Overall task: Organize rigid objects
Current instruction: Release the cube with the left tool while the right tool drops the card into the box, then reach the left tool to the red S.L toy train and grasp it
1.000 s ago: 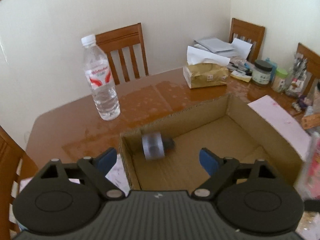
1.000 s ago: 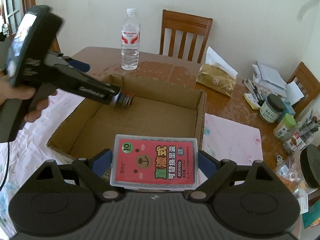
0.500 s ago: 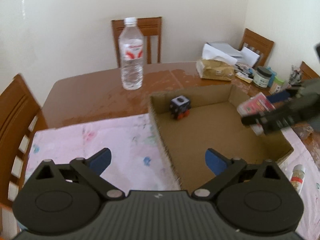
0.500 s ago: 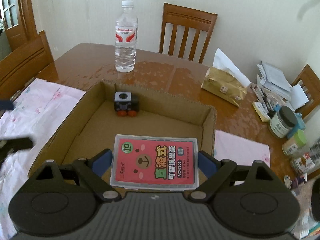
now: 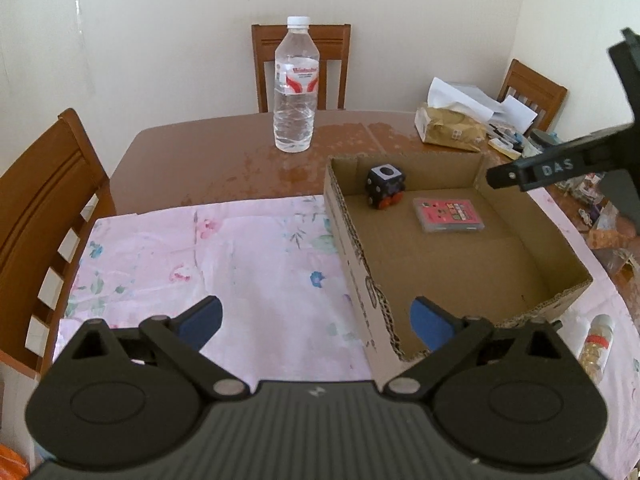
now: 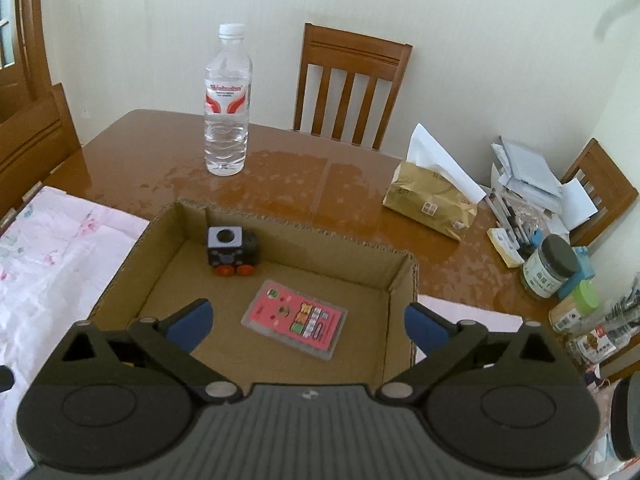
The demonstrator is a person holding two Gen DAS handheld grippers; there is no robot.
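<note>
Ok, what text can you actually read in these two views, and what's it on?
"DAS": on the right gripper's finger.
Water bottle label: red brand word, too blurred to read.
Pink card case in the cardboard box: print too small.
Jar label: unreadable.

A brown wooden worktop (image 6: pixel 304 184) with a glossy, blotchy surface carries everything here. A pink floral cloth (image 5: pixel 208 264) covers its near side, and an open cardboard box (image 6: pixel 332 236) sits on it. Farther back a clear water bottle (image 6: pixel 227 104) stands upright on bare wood. Toward the right lie a gold tissue pack (image 6: pixel 432 196), a dark-lidded jar (image 6: pixel 550 268), and a clutter of papers (image 6: pixel 528 172) near the edge.
</note>
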